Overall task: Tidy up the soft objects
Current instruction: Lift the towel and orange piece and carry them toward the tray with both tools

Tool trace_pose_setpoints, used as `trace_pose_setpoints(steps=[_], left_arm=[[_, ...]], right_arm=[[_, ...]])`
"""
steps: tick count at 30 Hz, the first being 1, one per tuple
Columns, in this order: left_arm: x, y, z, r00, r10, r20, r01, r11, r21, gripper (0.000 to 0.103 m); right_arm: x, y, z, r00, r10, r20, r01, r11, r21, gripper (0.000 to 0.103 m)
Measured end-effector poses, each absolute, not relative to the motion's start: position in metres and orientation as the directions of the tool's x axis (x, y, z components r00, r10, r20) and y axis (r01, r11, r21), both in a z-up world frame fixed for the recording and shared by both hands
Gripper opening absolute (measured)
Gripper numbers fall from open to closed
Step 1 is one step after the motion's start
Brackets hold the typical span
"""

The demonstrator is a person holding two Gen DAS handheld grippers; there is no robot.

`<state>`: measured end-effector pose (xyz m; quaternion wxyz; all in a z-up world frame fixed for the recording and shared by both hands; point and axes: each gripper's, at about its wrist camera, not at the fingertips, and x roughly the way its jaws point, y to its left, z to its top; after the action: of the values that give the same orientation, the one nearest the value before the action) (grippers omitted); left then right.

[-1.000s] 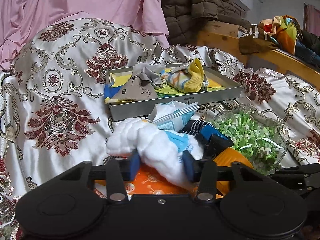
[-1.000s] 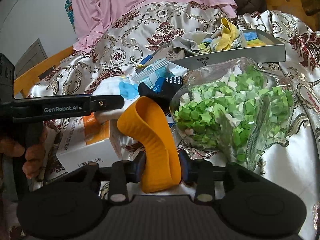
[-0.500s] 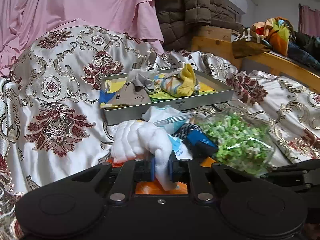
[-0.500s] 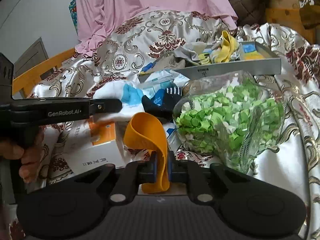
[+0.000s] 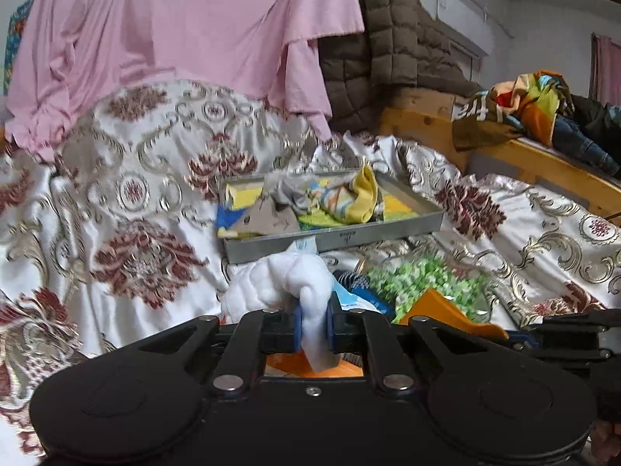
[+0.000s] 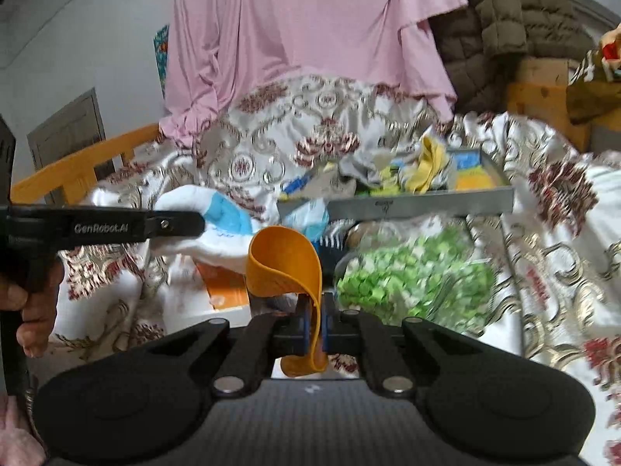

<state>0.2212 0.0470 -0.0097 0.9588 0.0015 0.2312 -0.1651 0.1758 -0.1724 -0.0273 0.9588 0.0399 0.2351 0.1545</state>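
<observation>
The white sock [image 5: 287, 283] is pinched between the closed pads of the left gripper [image 5: 313, 330], with most of its bulk bunched ahead of the jaws and a short tail hanging below them. It sits just in front of the metal tray [image 5: 388, 233] and below that tray's front wall. The orange soft piece [image 6: 285, 268] is clamped by a thin edge in the closed right gripper [image 6: 315, 328]; its cupped body stands above the jaws and a small flap hangs beneath.

The tray rests tilted on the patterned bedspread [image 5: 128, 233] and already holds several crumpled cloth items, including a yellow one [image 5: 365, 198]. Between the grippers and the tray lie a clear bag of green pieces [image 6: 407, 272], a dark striped sock [image 5: 355, 281] and an orange-and-white box [image 6: 229, 291].

Judged step: carry both items to the tray.

Risks:
- The orange piece is held by an edge only. A quick swing may pull it free.
- The hanging sock tail may catch on the tray's front wall if the approach is low.
- The two grippers are close together. Converging on one part of the tray may cause a collision.
- The tray lies on soft, uneven bedding. Contact with its rim may tip it and spill the contents.
</observation>
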Motion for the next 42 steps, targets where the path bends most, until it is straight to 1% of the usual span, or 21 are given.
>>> trace_pose_setpoints(steps=[7,13,18,21,25,28,35,39,42], left_arm=[[0.191,0.044,0.011,0.864,-0.32,-0.389,0.305,0.947,-0.101,0.012],[0.178,0.035,0.022,0.858,-0.317,-0.403,0.285,0.948,-0.139,0.012],[0.171,0.022,0.033,0.858,-0.315,-0.405,0.28,0.949,-0.145,0.012],[0.168,0.014,0.045,0.858,-0.328,-0.396,0.279,0.944,-0.176,0.012],[0.166,-0.001,0.065,0.863,-0.337,-0.376,0.29,0.94,-0.177,0.012],[0.171,-0.016,0.082,0.86,-0.338,-0.382,0.289,0.94,-0.182,0.012],[0.206,-0.055,0.139,0.848,-0.351,-0.397,0.307,0.936,-0.173,0.012],[0.24,-0.086,0.174,0.835,-0.377,-0.401,0.37,0.924,-0.099,0.013],[0.275,-0.102,0.186,0.82,-0.391,-0.418,0.382,0.918,-0.11,0.013]], right_arm=[[0.155,-0.186,-0.003,0.875,0.312,-0.371,-0.268,0.949,0.167,0.006],[0.148,-0.199,0.014,0.894,0.318,-0.314,-0.267,0.944,0.195,0.006],[0.141,-0.214,0.026,0.914,0.309,-0.263,-0.254,0.941,0.224,0.006],[0.14,-0.223,0.033,0.922,0.305,-0.239,-0.247,0.938,0.245,0.006],[0.139,-0.235,0.046,0.937,0.29,-0.194,-0.236,0.936,0.259,0.006],[0.137,-0.248,0.055,0.948,0.271,-0.168,-0.22,0.938,0.268,0.006],[0.148,-0.278,0.067,0.962,0.222,-0.158,-0.17,0.942,0.29,0.006],[0.181,-0.293,0.081,0.961,0.219,-0.171,-0.163,0.942,0.292,0.006],[0.216,-0.301,0.091,0.959,0.21,-0.193,-0.161,0.956,0.244,0.006]])
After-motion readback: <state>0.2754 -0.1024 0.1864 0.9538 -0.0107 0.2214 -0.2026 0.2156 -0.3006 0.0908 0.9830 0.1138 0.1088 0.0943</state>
